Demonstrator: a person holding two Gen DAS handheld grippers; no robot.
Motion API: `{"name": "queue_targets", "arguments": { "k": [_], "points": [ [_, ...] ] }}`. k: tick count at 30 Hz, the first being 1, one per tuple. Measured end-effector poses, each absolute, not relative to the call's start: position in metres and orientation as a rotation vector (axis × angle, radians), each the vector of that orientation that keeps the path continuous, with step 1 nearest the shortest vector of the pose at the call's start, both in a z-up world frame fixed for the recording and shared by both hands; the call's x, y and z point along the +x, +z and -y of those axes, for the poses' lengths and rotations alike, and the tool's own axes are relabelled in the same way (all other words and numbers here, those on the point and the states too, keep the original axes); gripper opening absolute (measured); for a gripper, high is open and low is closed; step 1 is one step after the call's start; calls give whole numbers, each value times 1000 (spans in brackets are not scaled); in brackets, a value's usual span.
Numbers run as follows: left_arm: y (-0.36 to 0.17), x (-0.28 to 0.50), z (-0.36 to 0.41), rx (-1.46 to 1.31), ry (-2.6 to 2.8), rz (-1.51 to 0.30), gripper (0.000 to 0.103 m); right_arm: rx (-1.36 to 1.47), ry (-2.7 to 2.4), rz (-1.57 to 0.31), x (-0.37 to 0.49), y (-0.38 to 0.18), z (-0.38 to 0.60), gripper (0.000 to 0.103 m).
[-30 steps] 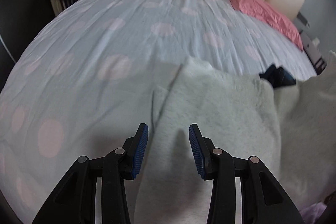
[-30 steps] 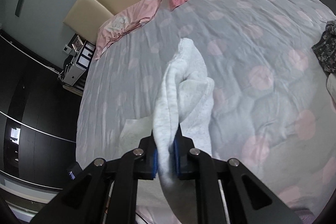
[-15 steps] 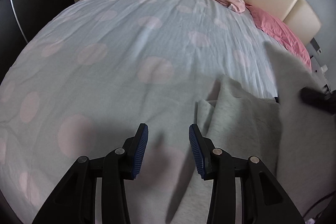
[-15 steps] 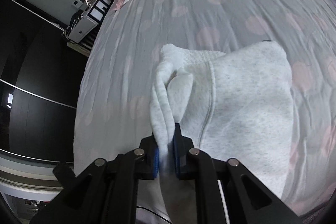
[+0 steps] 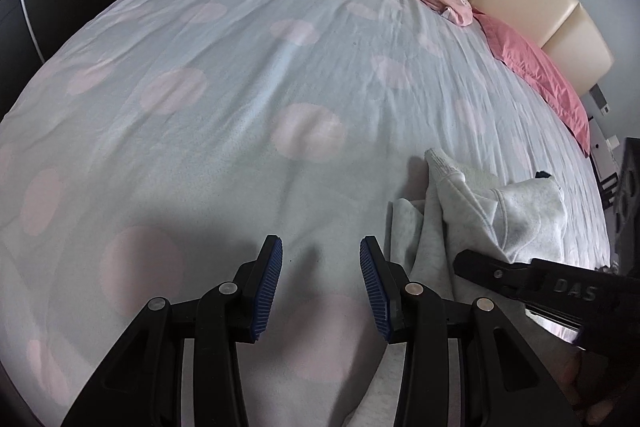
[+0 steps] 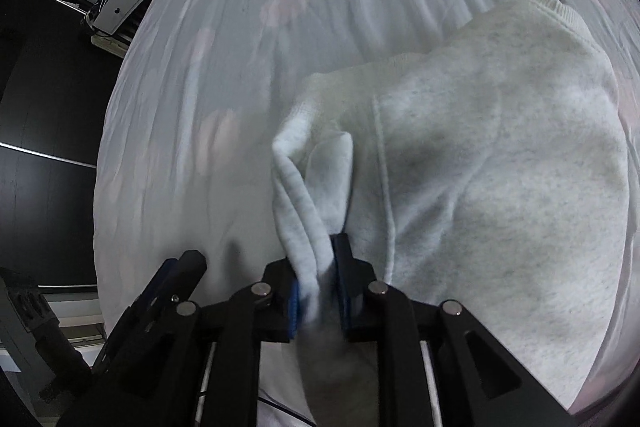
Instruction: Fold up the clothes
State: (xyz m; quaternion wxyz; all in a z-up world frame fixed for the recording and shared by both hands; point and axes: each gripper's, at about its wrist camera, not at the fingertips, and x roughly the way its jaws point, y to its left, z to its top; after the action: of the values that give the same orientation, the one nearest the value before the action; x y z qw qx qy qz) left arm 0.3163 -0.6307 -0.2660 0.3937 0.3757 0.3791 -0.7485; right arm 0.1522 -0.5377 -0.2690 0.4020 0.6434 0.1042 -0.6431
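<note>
The right gripper [image 6: 318, 291] has just been opening, its jaws parting around a bunched fold of the grey sweater [image 6: 500, 155], which lies on the bed [image 5: 240, 87] at 3 o'clock of the left gripper [image 5: 320, 283]. Best to let the fold drop flat on the body, then pull straight back so no pad drags it. The left gripper's jaws stand apart, empty, over the sheet. Pink pillows [image 5: 540, 71] at 1 o'clock are well clear; the left gripper, just beside, could snag.
</note>
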Motion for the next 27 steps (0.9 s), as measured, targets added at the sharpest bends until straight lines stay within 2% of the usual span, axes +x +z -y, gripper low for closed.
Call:
{"name": "queue_targets", "arguments": {
  "k": [3,9,14,20,27],
  "points": [
    [-261,322,626,937,-1901,-959,43,1563,-1610,-259,162,-242,529,30],
    [-248,337,610,912,-1914,-975,43,1437,-1570,-244,189,-191,490,30],
    [-237,347,593,866,-1987,-1072,43,1363,-1625,-224,189,-174,435,30],
    [-227,346,569,867,-2120,-1168,43,1285,-1775,-275,170,-184,364,30],
    [-198,333,520,919,-2316,-1049,42,1268,-1870,-223,142,-209,291,30]
  ]
}}
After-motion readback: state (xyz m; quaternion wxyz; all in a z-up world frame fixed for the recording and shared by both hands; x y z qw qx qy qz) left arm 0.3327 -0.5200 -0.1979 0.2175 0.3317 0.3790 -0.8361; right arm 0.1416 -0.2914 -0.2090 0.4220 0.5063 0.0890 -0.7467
